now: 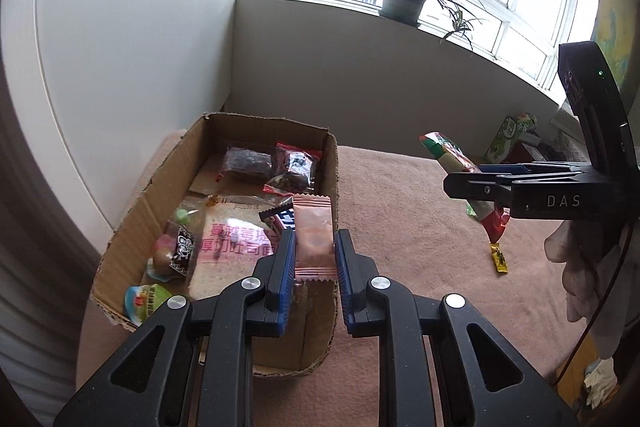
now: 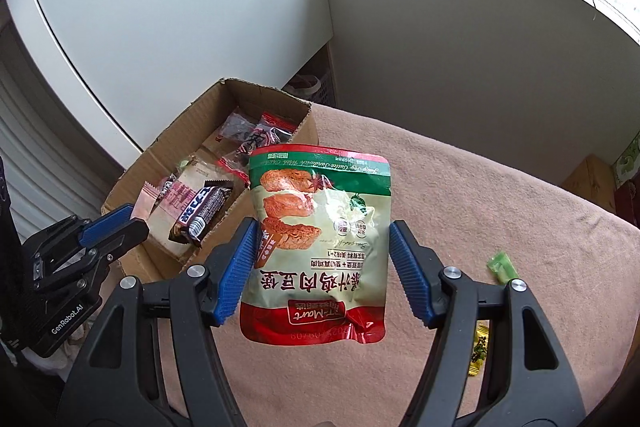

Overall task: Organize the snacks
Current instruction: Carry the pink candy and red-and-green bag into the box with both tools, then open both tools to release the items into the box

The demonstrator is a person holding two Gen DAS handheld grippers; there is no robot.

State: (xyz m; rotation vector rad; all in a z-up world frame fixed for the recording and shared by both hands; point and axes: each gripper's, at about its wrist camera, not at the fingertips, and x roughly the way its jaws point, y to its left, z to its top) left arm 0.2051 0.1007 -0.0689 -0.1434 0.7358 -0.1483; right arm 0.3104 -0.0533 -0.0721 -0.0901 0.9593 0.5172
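My left gripper (image 1: 315, 239) is shut on a pink snack packet (image 1: 314, 223), which hangs over the near right wall of an open cardboard box (image 1: 156, 183). The box holds a bread packet (image 1: 236, 239), a dark chocolate bar (image 2: 200, 215), red-edged dark packets (image 1: 294, 163) and jelly cups (image 1: 140, 301). My right gripper (image 2: 322, 231) is shut on a large red, green and white pouch (image 2: 320, 187), lifted off the pink cloth to the right of the box (image 2: 192, 119). In the left wrist view the pouch (image 1: 452, 157) appears edge-on in the right gripper (image 1: 468, 179). The right wrist view shows the left gripper (image 2: 116, 223) at the box's near corner.
A pink cloth (image 1: 400, 207) covers the table. A small yellow sachet (image 1: 499, 258) and a green one (image 2: 502, 265) lie on it at the right. A green carton (image 1: 512, 137) stands at the back right. A potted plant (image 1: 402, 3) sits on the window sill.
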